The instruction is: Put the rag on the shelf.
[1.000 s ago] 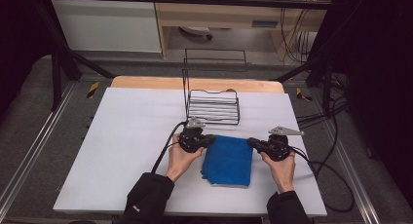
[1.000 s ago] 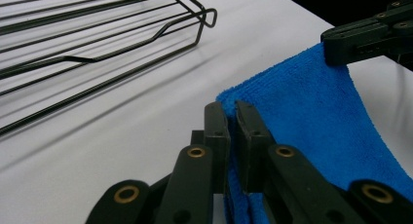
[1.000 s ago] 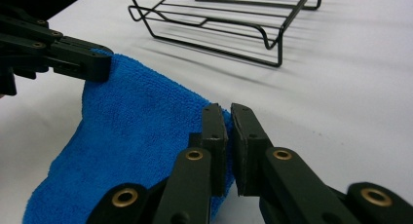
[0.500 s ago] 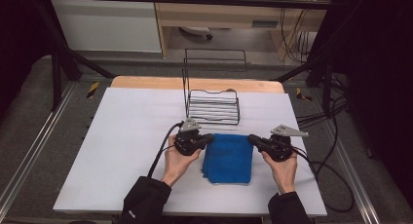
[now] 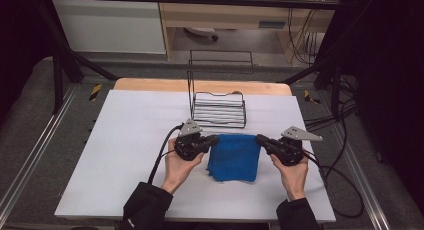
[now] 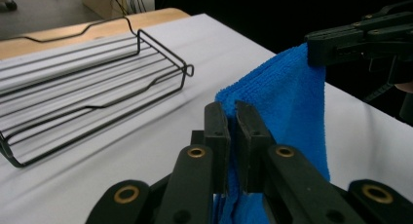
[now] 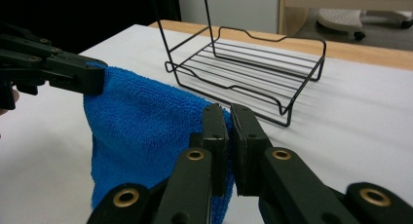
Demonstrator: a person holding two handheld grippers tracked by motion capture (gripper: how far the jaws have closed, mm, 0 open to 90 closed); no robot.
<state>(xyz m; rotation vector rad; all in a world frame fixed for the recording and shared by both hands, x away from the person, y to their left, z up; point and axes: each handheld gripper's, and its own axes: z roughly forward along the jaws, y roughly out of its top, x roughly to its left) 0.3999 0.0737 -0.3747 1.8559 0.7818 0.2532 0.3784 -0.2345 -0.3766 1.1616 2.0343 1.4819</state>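
Observation:
A folded blue towel (image 5: 234, 157) hangs between my two grippers above the white table (image 5: 125, 140), its lower edge near the tabletop. My left gripper (image 5: 215, 138) is shut on the towel's upper left corner; its own view shows the jaws pinching the blue towel (image 6: 287, 102) at my left gripper (image 6: 233, 112). My right gripper (image 5: 259, 138) is shut on the upper right corner, and in its own view the blue towel (image 7: 141, 131) hangs from my right gripper (image 7: 228, 114). A black wire basket (image 5: 218, 110) stands just behind the towel.
The wire basket (image 6: 83, 83) has a tall wire handle (image 5: 220, 65) at its back and stands near the table's far wooden edge (image 5: 150, 84). Cables (image 5: 160, 160) trail from both grippers. Open white tabletop lies to the left and right.
Both grippers have risen and moved slightly toward the basket, lifting the towel's far edge off the table so it now hangs between them.

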